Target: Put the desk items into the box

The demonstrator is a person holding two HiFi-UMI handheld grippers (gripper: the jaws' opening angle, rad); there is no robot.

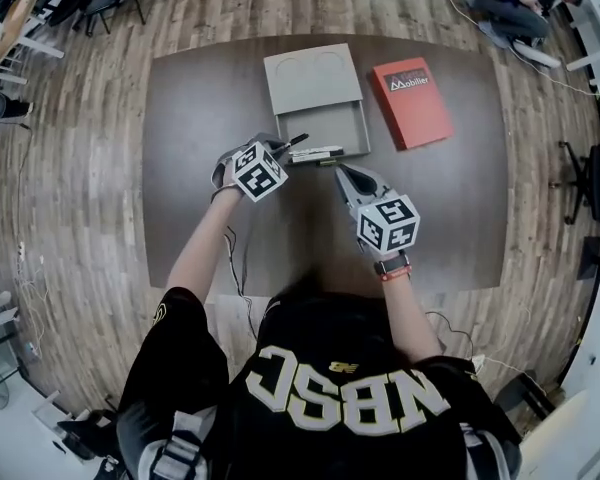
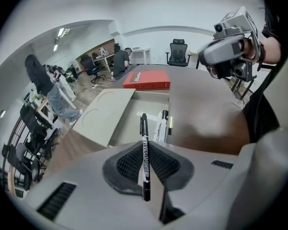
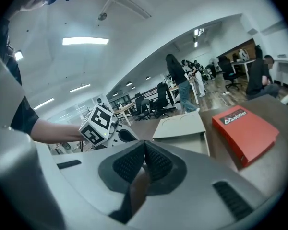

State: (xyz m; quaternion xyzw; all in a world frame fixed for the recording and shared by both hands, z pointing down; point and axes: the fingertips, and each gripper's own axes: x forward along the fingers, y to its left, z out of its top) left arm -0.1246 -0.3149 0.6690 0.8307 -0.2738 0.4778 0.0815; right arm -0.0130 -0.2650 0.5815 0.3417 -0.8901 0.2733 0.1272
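My left gripper (image 1: 278,150) is shut on a black marker (image 2: 144,153), which points forward over the near end of the grey box (image 1: 352,120). The box's lid (image 1: 305,76) is slid back, leaving the near compartment (image 2: 145,113) uncovered. Pens (image 1: 317,153) lie inside it at the front wall, and they show as white and dark pens (image 2: 162,125) just past the marker's tip. My right gripper (image 1: 343,173) hovers over the table to the right of the left one. Its jaws are shut with nothing between them (image 3: 144,146).
A red book (image 1: 412,101) lies flat on the brown table (image 1: 200,98), right of the box. Cables hang off the table's near edge (image 1: 242,278). Office chairs and people stand on the wooden floor around the table.
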